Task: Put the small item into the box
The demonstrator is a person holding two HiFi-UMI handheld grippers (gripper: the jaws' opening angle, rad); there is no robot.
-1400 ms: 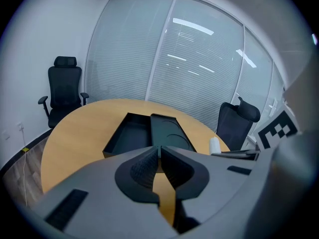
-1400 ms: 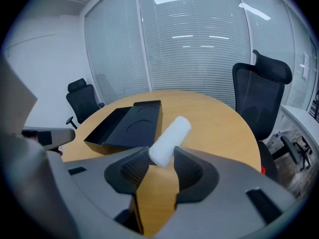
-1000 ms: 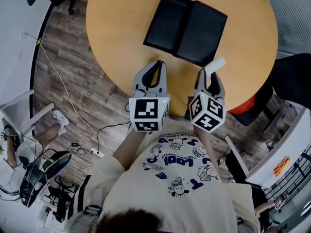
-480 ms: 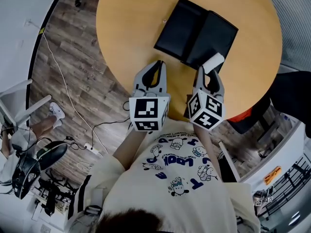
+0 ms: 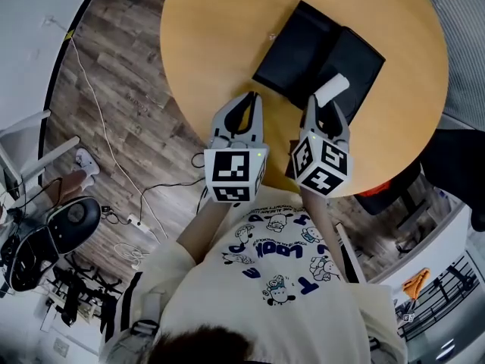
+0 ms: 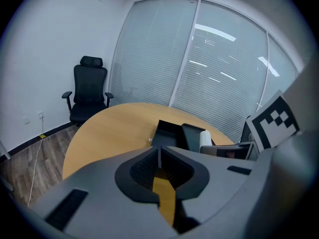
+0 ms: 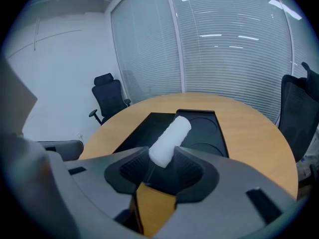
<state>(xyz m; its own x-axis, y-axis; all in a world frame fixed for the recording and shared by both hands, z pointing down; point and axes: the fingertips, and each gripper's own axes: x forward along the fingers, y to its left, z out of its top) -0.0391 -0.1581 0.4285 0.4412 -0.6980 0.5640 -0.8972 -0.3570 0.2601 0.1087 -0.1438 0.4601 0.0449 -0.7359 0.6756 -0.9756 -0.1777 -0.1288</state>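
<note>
White roll (image 5: 332, 89) clamped in the right tongs (image 5: 326, 106), held slanting over the open black box (image 5: 299, 40) on the round wooden counter (image 5: 212, 36), left tongs (image 5: 244, 103) closed together, empty, over the counter near the box.

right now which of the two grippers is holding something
The right gripper, shut on the white roll; the left gripper's jaws are together with nothing between them.

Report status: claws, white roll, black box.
Left claw shut, empty. Right claw shut on small white cylindrical roll. Roll not yet in open black rectangular box on round wooden table. Nothing seen blocking.
</note>
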